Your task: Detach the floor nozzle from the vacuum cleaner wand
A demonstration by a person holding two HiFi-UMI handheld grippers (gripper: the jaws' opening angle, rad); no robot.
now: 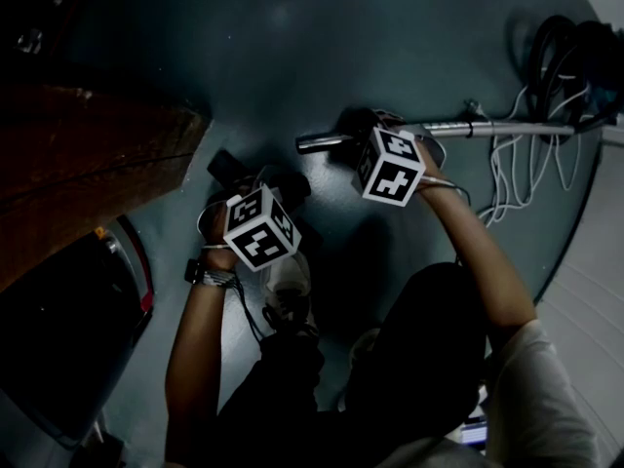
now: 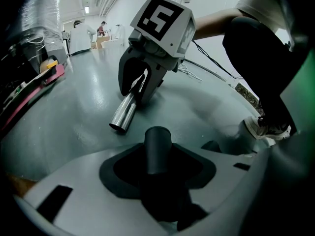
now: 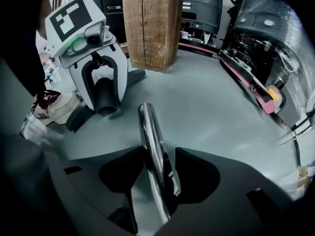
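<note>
The shiny metal wand (image 1: 507,128) lies on the grey-green floor, its open end (image 2: 119,124) apart from the nozzle. My right gripper (image 3: 155,166) straddles the wand (image 3: 150,132) near that end; a gap shows beside the right jaw, so it stands open around the wand. My left gripper (image 2: 157,156) is shut on the floor nozzle's dark round neck (image 2: 157,149), which points at the wand's end. In the right gripper view that neck (image 3: 106,98) sits tight between the left gripper's fingers. The dark nozzle body (image 1: 232,169) is mostly hidden in the head view.
A wooden post (image 3: 147,23) stands just behind the nozzle. White cables (image 1: 517,174) and a black hose (image 1: 565,57) lie by the wand's far end. The person's shoe (image 1: 288,286) is near the left gripper. Wrapped equipment with a red edge (image 3: 246,82) lines one side.
</note>
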